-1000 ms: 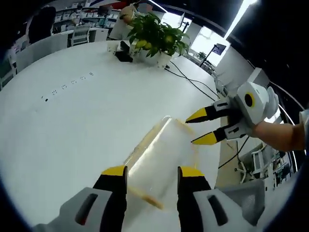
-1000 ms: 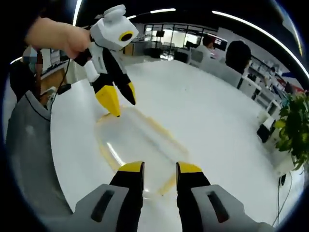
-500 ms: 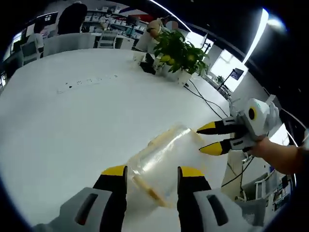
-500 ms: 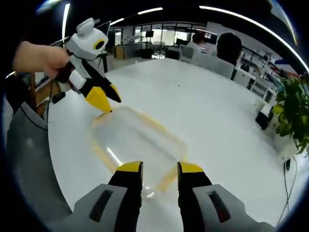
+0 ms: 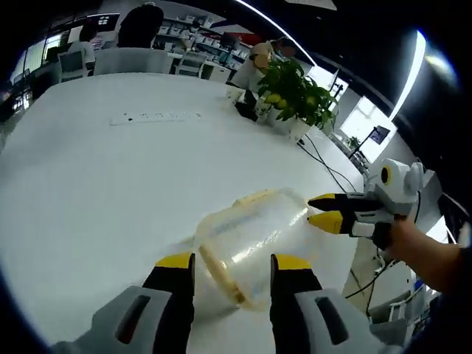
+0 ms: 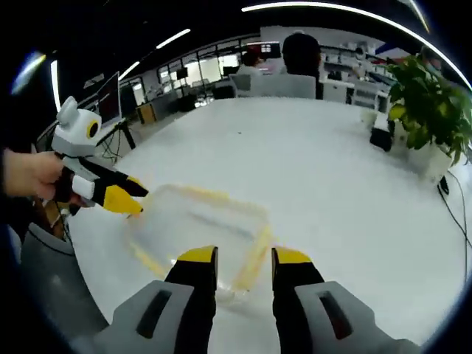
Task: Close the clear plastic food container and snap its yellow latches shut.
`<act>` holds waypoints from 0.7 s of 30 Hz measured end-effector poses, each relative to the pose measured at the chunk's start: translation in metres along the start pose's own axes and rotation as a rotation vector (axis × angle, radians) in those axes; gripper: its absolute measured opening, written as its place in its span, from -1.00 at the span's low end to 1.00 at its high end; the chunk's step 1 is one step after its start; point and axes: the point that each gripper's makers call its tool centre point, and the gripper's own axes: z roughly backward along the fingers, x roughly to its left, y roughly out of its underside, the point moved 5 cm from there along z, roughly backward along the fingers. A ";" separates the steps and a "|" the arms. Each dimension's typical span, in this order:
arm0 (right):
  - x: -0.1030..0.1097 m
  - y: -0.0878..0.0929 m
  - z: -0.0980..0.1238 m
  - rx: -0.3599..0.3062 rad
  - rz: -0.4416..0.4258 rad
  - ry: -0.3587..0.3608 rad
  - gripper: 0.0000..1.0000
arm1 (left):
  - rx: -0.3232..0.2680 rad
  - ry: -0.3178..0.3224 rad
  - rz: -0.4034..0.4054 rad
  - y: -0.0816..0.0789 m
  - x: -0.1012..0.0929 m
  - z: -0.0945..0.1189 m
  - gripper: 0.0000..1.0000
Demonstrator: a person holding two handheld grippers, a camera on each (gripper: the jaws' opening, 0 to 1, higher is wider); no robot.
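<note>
While the clear plastic food container (image 5: 254, 240) lies on the white table (image 5: 103, 177), we bring a gripper to each of its two ends, most likely to steady it before closing the lid and working the latches. In the left gripper view, the container sits just ahead of our left gripper (image 5: 232, 259), its near end between and a little beyond the two yellow-tipped jaws. Those jaws stand parted, with a gap about as wide as one jaw, and grasp nothing; whether they brush the container's near edge, we cannot tell. A yellow rim (image 5: 221, 276) runs around that near end.

In the same view our right gripper (image 5: 324, 212) comes in from the right, held in a hand (image 5: 413, 247), its tips close together at the container's far end. In the right gripper view, the right gripper (image 6: 241, 256) shows parted jaws and no grasp, the container (image 6: 199, 228) just ahead, and the left gripper (image 6: 122, 198) at the far end. Beyond the container stands a potted plant (image 5: 295, 92).
</note>
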 end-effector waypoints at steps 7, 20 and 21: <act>0.000 0.004 -0.002 -0.027 -0.140 -0.031 -0.49 | -0.006 -0.013 0.042 0.007 -0.003 -0.001 -0.36; 0.002 0.005 -0.003 -0.039 -0.232 -0.054 -0.49 | -0.003 -0.020 0.078 0.013 -0.007 -0.005 -0.40; 0.003 0.004 -0.004 -0.040 -0.235 -0.057 -0.49 | -0.003 -0.020 0.080 0.013 -0.006 -0.005 -0.40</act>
